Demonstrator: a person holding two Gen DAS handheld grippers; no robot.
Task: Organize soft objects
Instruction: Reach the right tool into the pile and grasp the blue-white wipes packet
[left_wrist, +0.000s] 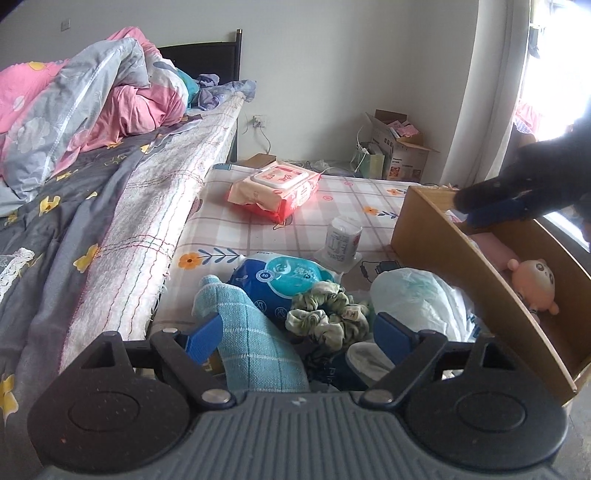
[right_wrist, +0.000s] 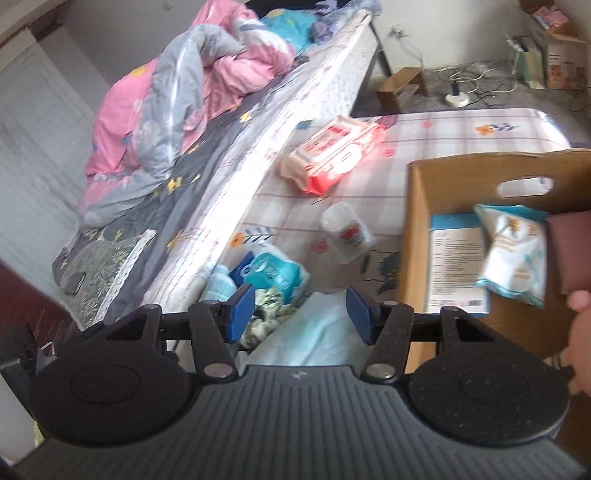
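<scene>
While my left gripper (left_wrist: 295, 332) stands wide apart and empty over the near pile on the checked mat (left_wrist: 354, 192), the teal towel (left_wrist: 251, 332) lies just inside its left finger without being pinched. My right gripper (right_wrist: 301, 314) is parted too, grasping nothing, beside the cardboard box (right_wrist: 417, 221) on the right.

In that box lie a pink plush toy (left_wrist: 535, 284) and a white-and-teal packet (right_wrist: 513, 254).

The risk, as I judge it, is closing on the pile and catching the green scrunchie (left_wrist: 328, 314) or white plastic bag (left_wrist: 417, 299) along with the towel, since they touch. The right gripper could also knock the box wall.

Of writing, the blue wipes pack (left_wrist: 284, 280) shows a "30"; other labels are too small or blurred.
</scene>
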